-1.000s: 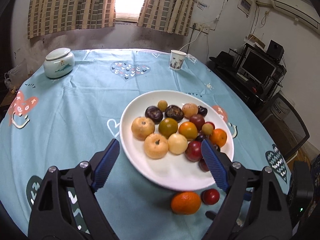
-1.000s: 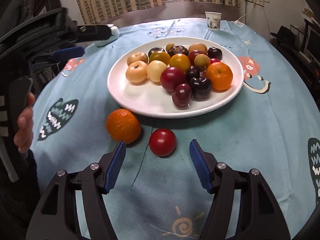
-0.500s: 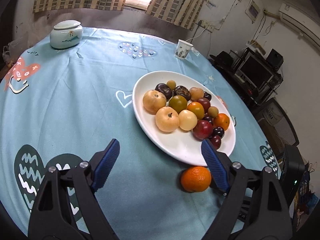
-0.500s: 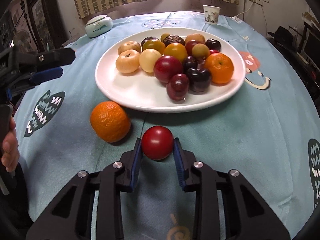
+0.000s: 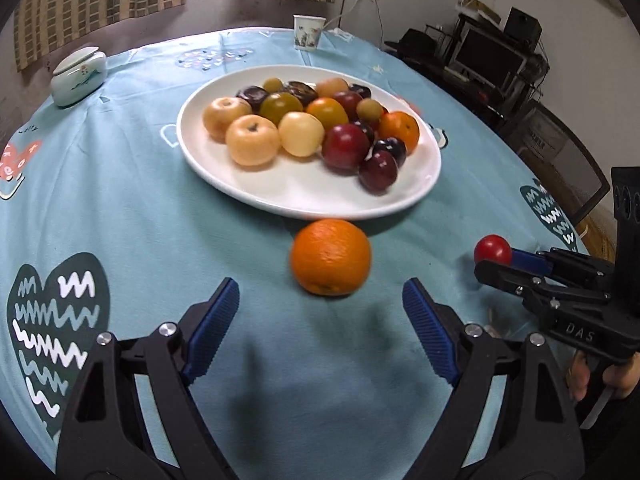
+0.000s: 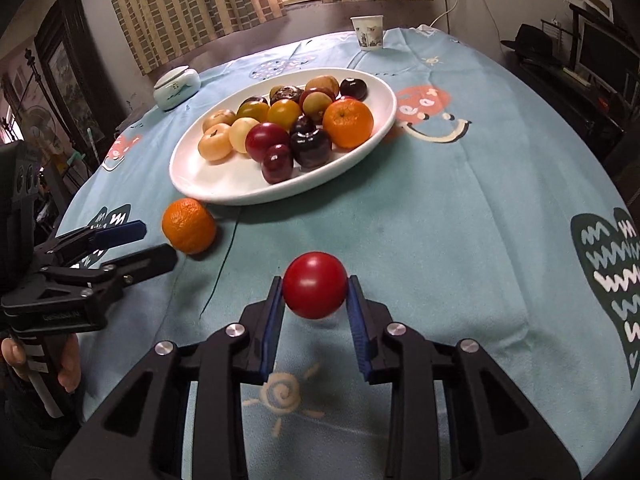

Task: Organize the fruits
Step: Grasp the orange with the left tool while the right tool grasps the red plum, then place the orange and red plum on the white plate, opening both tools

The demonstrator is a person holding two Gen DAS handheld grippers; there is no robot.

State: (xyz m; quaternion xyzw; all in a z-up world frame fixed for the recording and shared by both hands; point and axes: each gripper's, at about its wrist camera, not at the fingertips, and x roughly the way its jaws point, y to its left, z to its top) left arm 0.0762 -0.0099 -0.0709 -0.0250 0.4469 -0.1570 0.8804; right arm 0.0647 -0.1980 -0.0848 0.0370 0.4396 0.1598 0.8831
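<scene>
Right gripper [image 6: 315, 292] was closed on a small red fruit [image 6: 315, 285], with both blue pads pressed against its sides. This fruit was round, smooth and shiny, of a deep red colour, and it seemed lifted a little above the light blue tablecloth [image 6: 460, 220], because a soft shadow lay under it. In the left wrist view the same red fruit [image 5: 493, 249] was seen at the tip of the right gripper [image 5: 498, 258], near the right edge of the table.

Left gripper [image 5: 320, 312] was wide open and held nothing. An orange [image 5: 330, 256] lay on the cloth just in front of it, between the lines of its two fingers but not touching them. The orange had a bright, finely dimpled skin and stood just beside the near rim of the white plate [image 5: 304, 196].

On the plate many fruits were gathered: pale yellow ones on the left, dark red and almost black ones on the right, another orange at the far right, and some green-yellow ones behind. A paper cup [image 5: 308, 32] and a small lidded ceramic jar [image 5: 79, 76] stood well apart from the plate, at the far side of the table.
</scene>
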